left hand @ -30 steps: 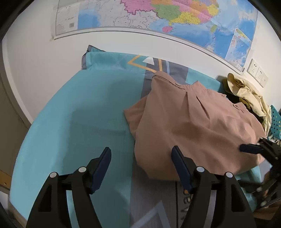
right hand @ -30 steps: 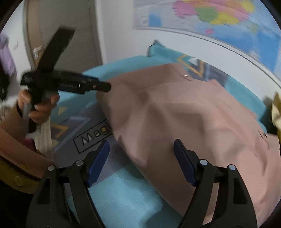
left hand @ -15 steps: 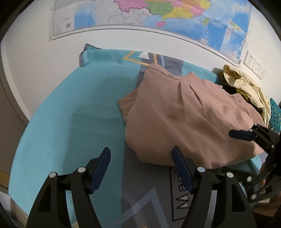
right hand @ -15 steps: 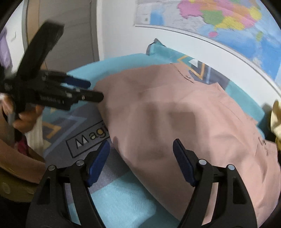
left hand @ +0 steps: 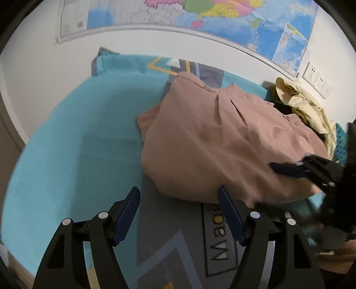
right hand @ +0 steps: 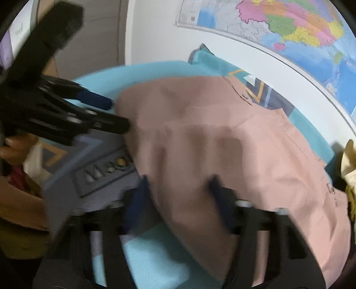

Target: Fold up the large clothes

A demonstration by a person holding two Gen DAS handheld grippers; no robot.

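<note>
Nearest in the right wrist view, the right claw (right hand: 178,195) is blurred; its jaws have just been closing, with the near hem of the pink garment (right hand: 222,155) between them. Whether the pads already press the cloth cannot be told from the smear. In the left wrist view the left claw (left hand: 179,209) is held wide and empty, hovering over the grey printed strip of the bed cover (left hand: 66,144), just short of the garment's near edge (left hand: 189,195).

The garment is spread in a loose, partly doubled heap on the teal cover, its collar end toward the wall. A cream pile of clothes (left hand: 307,109) is seen beyond it at the right, and a wall map (left hand: 222,20) is hung above.

The step in hand is judged to be the taking of the near hem at two corners before a fold away from the body. For a clean fold, only the top layers should be pinched, close to the edge, and the left claw is best brought down onto the matching corner so that both grips sit level. The hem should be lifted evenly and kept taut, or the cloth will likely sag and crease in the middle.
</note>
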